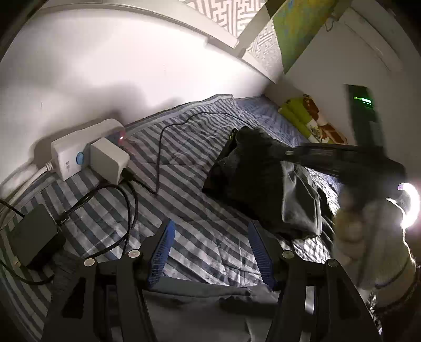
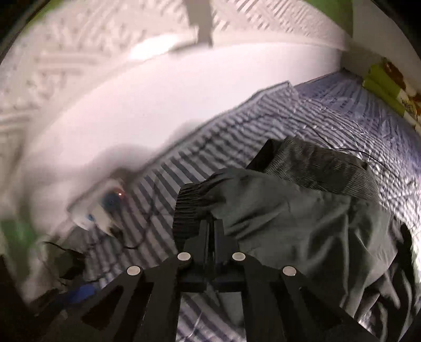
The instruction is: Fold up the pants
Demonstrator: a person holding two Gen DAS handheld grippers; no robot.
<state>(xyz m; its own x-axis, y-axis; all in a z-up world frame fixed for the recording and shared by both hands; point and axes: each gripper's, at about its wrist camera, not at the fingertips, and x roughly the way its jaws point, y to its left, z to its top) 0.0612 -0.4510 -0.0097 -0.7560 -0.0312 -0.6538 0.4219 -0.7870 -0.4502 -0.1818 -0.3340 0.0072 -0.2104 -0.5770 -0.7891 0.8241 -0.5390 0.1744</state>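
right wrist | right gripper (image 2: 210,226) clamped on pants (image 2: 289,210) cuff, 12 o'clock | left gripper (image 1: 210,252) open, empty | pull cuff taut before laying flat

We're in a home bedroom here, no question. A bed (image 1: 189,168) fills the floor of both views, spread with a quilted blue-and-white striped cover and pushed right up against a plain white wall (image 1: 118,73). A green patterned pillow (image 1: 313,118) sits at the far corner. A white power strip (image 1: 84,147) lies on the bedding by the wall, a charger plugged in, black cables (image 1: 163,147) trailing across the stripes. Above, there's maze-patterned wallpaper (image 1: 223,15).
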